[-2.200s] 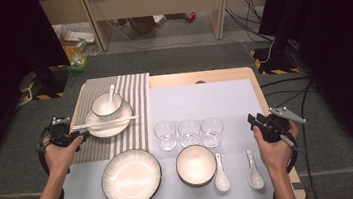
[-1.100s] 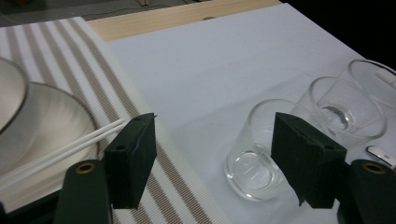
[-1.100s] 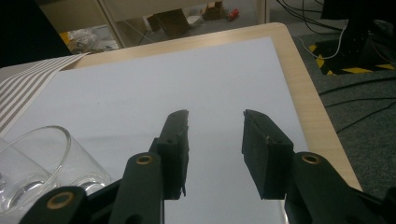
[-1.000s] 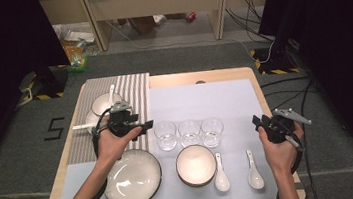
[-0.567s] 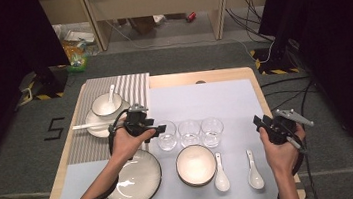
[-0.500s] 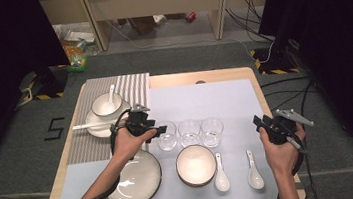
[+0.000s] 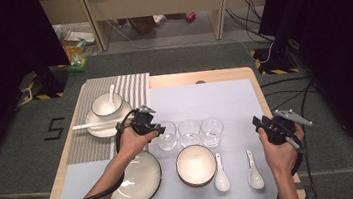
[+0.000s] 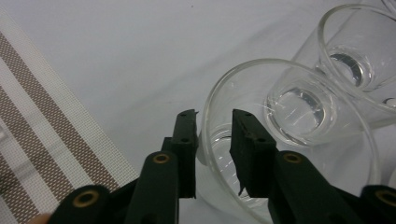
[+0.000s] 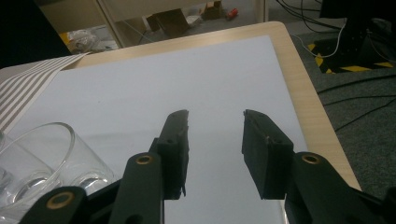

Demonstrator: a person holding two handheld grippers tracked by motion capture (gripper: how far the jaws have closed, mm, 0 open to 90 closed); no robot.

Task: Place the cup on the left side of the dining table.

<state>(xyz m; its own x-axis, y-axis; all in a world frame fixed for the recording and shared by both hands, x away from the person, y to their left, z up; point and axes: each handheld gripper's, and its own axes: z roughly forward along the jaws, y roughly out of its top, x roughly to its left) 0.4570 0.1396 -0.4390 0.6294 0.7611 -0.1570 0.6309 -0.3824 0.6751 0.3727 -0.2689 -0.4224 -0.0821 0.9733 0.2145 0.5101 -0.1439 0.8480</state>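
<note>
Leftmost glass [image 8: 280, 140] of the row of three sits mid-bench on the pale mat [image 7: 205, 101], just beside its neighbour [image 8: 359, 60]; the left tool [image 8: 212, 154] straddles its near wall, one jaw outside, one inside the rim. Jaws have just been closing on that wall; I read the pads as touching or nearly so, so I treat it as a pinch grip on the rim. Risks as I see them: thin smooth clear glass, hard black pads, single-wall pinch, so it could slip or pivot on lift; any sideways drag would knock it into the neighbouring glass, since they nearly touch; over-squeezing could chip the rim. Glasses are round, thick-based, slightly tapered tumblers. Outward: glossy white bowl [image 7: 195, 164] and larger plate [image 7: 133, 180] in front, dark-rimmed; two white ceramic spoons [image 7: 221, 177] to the right; woven striped placemat [image 7: 113, 94] with a set place to the left. Right tool [image 9: 215, 149] hovers over bare mat near the bench edge [image 9: 308, 88], jaws apart, nothing between them.
</note>
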